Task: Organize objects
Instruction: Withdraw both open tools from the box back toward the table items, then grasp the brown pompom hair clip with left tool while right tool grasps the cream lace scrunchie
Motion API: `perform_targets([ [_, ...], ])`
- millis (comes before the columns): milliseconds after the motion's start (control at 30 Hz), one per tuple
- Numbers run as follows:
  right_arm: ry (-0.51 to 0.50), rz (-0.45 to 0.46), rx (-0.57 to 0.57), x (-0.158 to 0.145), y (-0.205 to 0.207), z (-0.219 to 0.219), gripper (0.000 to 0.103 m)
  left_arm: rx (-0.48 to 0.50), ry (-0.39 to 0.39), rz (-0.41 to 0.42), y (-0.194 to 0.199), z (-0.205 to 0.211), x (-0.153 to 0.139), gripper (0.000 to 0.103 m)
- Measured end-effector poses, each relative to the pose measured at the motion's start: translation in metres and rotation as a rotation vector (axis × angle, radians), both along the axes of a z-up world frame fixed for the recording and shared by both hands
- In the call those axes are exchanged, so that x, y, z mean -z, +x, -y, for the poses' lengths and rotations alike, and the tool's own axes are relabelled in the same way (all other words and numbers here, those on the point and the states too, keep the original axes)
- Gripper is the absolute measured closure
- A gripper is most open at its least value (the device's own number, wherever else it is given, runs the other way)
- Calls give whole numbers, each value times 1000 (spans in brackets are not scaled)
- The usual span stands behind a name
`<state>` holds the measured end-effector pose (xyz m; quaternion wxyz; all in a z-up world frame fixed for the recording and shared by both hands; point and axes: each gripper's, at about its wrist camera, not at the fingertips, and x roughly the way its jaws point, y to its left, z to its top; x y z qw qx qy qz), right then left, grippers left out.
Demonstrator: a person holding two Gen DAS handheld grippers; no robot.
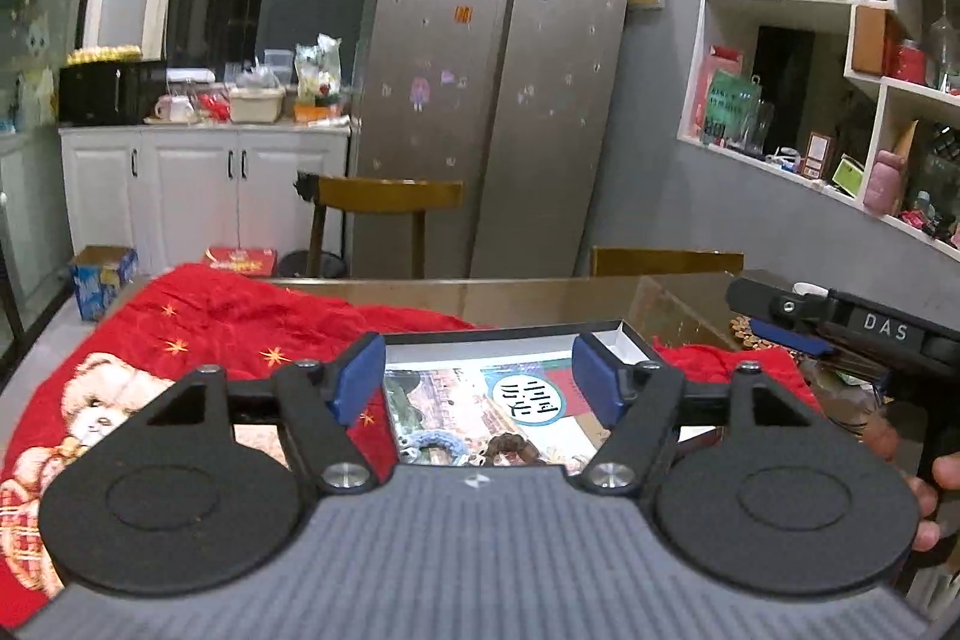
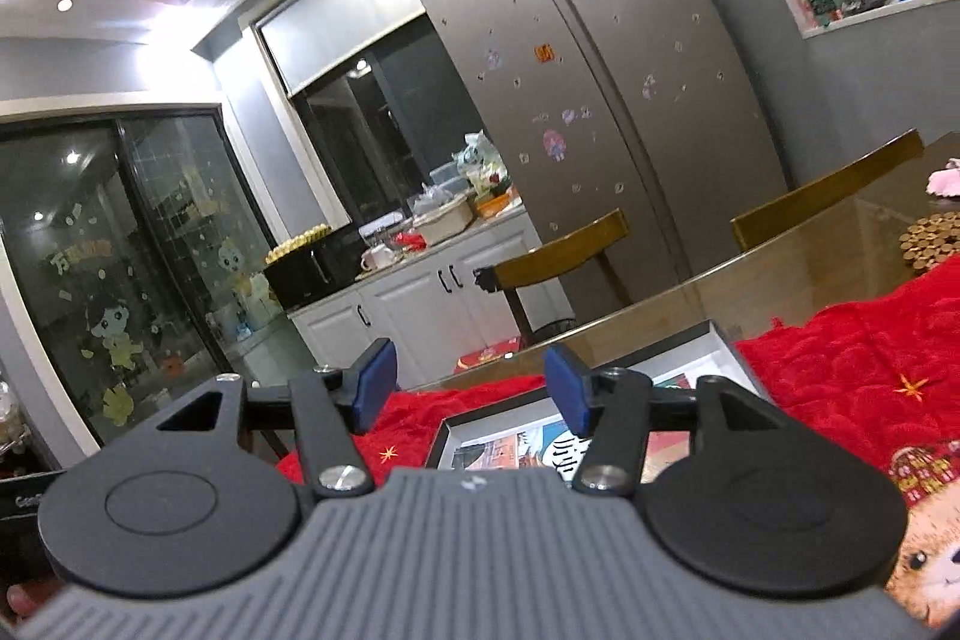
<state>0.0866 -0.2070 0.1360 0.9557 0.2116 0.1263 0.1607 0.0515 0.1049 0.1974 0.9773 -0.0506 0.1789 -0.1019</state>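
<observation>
An open black-edged box point(image 1: 618, 337) with a colourful printed picture inside lies on a red blanket point(image 1: 210, 316) on the table. A blue crocheted item point(image 1: 429, 443) and a brown one point(image 1: 510, 445) lie in the box near its front. My left gripper point(image 1: 477, 379) is open and empty, hovering just above the box's front. My right gripper point(image 2: 471, 385) is open and empty, above the same box point(image 2: 717, 340). The right gripper also shows in the left wrist view point(image 1: 798, 325), at the right, fingers pointing left.
A glass-topped wooden table point(image 1: 480, 292) carries the blanket with a teddy bear print point(image 1: 90, 418). A pile of gold coins point(image 2: 933, 238) lies at the far right. Wooden chairs point(image 1: 390, 196) stand behind the table, then a fridge point(image 1: 492, 100), cabinets and wall shelves.
</observation>
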Motion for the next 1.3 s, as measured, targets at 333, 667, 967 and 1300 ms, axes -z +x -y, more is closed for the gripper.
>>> perform_targets([
  [333,-130,33,52,30,-49,-11,23,-147,-82,40,-77,-17,32,23],
  [667,-216,-54,75,71,-73,-13,16,-254,-34,-72,-107,13,102,23],
  [967,-225,-150,76,104,-42,4,16,-291,63,-188,-76,59,151,23],
  [1300,-279,-232,3,128,1,7,16,-405,116,-292,-32,71,182,23],
])
